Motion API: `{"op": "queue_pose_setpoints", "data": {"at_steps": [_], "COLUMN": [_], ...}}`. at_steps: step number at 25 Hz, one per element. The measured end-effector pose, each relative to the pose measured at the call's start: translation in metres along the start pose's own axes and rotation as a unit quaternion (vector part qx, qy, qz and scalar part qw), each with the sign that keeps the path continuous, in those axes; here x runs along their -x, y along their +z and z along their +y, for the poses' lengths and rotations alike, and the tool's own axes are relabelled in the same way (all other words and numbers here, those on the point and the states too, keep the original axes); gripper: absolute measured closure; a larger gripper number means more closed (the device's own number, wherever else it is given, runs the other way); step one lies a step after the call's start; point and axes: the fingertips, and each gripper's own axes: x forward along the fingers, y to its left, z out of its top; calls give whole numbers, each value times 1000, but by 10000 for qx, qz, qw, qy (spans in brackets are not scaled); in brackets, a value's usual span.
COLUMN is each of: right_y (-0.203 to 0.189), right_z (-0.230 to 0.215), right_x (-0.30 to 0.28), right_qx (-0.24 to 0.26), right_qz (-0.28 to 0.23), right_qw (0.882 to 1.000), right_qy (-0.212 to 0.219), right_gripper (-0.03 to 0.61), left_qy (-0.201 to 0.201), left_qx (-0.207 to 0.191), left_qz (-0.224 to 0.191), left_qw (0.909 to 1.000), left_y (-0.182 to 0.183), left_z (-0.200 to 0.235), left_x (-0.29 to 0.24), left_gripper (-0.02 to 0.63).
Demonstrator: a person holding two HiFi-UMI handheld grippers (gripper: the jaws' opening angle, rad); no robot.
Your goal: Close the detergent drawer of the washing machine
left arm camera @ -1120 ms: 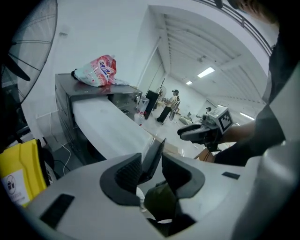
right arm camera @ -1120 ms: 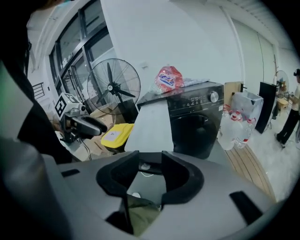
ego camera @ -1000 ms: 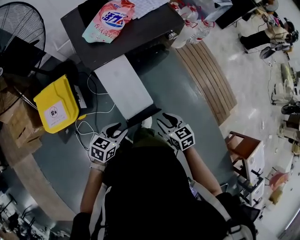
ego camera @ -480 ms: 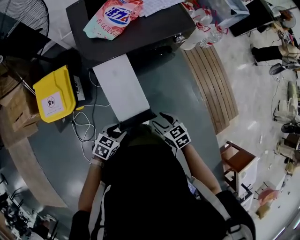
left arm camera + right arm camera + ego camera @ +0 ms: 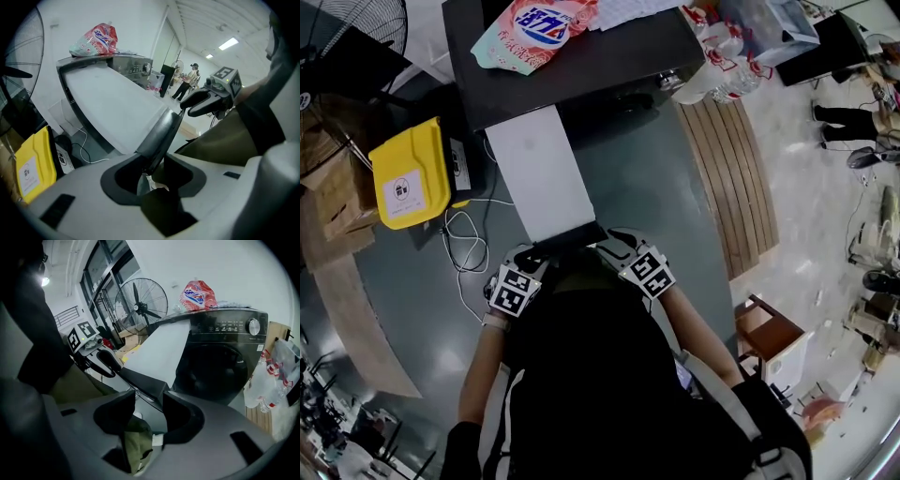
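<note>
While their jaws, which have just closed a little, stand wide apart, the left gripper [image 5: 531, 255] and right gripper [image 5: 617, 242] each straddle, seemingly without pinching, the dark front of the detergent drawer [image 5: 546, 178], pulled far out of the washing machine [image 5: 581, 58].

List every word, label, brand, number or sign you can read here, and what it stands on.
Nothing reads clearly.
Detergent bag: white characters on a blue logo, too blurred.
Yellow box: white label with a pictogram, print too small.
Washing machine control panel: markings too small.
Bottles: red labels, unreadable.
</note>
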Motion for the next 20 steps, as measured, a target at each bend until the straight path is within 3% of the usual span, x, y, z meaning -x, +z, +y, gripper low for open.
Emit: {"op": "queue_pose_setpoints", "data": {"at_steps": [5,11,20], "right_y": [1,6,20], "right_z": [1,1,9], "right_x": [-6,-3,7], "right_qx": [110,-134,-201], "right_qz": [-30,-184,-412], "right_qw": [9999,9997,9989], "right_qy": [57,14,-10], "right_gripper": [431,439,449], "left_qy": [118,35,-225], "left_qx": [-33,-194,-198], "left_qz": [-3,191,2], "left_qw": [9999,9996,9996], "left_y": [-1,-1,6], "left_z": [1,1,0], "left_x": [-1,3,20], "left_gripper": [466,480,483]}}
